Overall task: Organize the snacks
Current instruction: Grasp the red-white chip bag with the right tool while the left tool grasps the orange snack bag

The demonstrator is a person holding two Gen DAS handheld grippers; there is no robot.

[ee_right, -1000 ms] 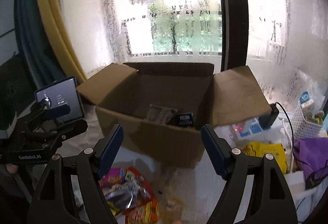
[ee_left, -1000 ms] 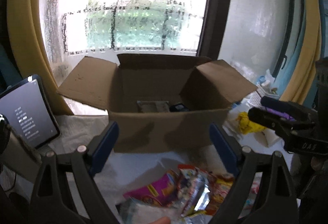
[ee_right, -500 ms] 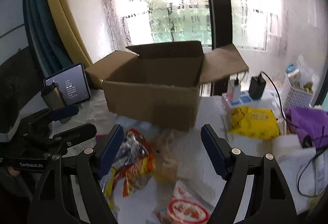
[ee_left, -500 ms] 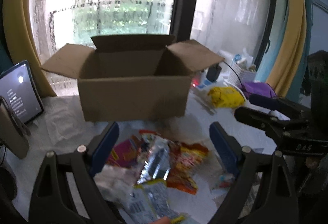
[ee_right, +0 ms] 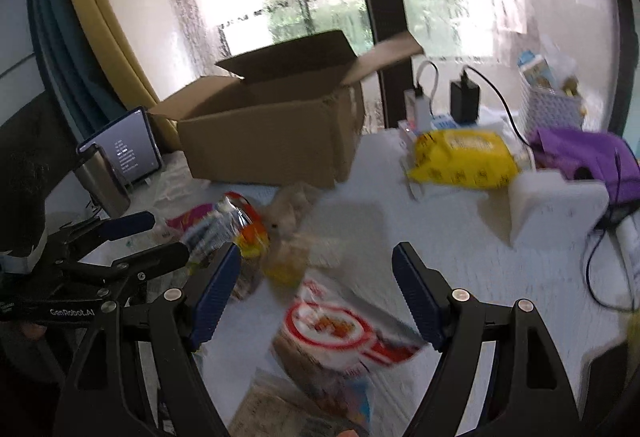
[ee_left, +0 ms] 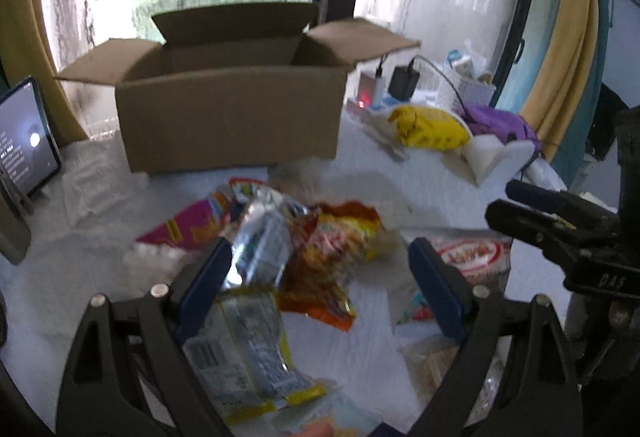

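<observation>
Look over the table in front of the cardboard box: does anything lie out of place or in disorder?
Yes. The snack packets lie in a loose, overlapping heap on the white table in front of the open cardboard box, not inside it. A red-and-white packet lies apart from the heap.

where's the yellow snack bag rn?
Yellow snack bag lies flat on the white table, right of the cardboard box in both wrist views, in front of the chargers and beside the purple cloth.
</observation>
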